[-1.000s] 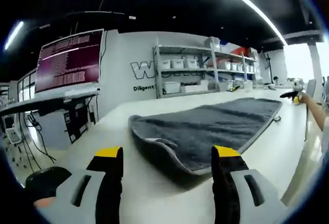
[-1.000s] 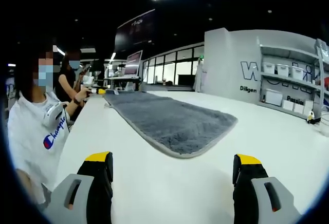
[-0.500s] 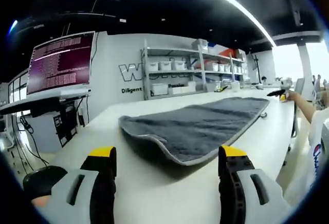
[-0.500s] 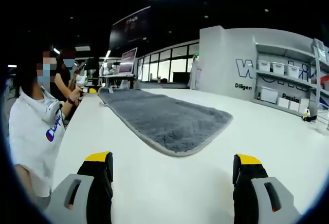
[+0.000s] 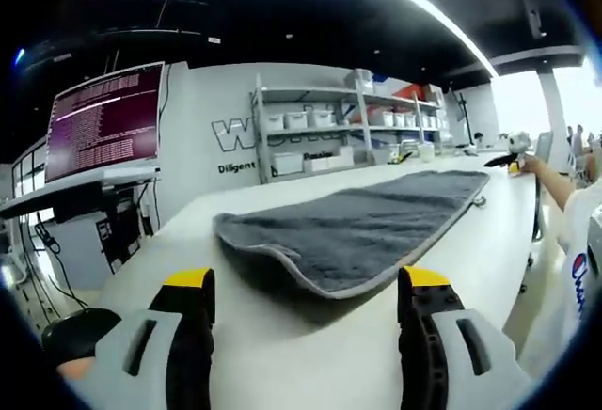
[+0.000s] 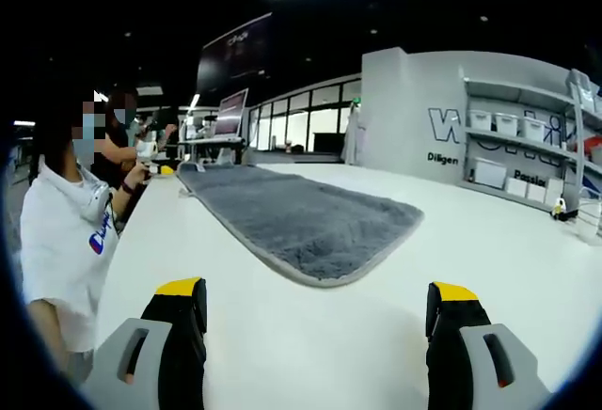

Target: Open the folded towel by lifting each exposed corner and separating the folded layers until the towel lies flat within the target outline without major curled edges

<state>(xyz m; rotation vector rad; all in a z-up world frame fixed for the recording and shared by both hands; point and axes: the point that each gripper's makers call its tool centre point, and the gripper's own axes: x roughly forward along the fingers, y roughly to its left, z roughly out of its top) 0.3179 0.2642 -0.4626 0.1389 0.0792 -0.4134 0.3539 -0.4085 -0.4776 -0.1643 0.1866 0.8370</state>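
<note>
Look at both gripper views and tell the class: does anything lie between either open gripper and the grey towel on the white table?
Nothing visible does. In the left gripper view, bare white table runs from the left gripper to the grey towel. In the right gripper view, the right gripper likewise faces the towel's rounded near end across bare tabletop.

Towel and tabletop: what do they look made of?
Towel: looks like plush microfibre or terry, dark grey, matte fuzzy pile, with a paler stitched binding around the edge. Tabletop: smooth white surface, likely laminate or painted board, with a soft sheen; the exact material is unclear.
</note>
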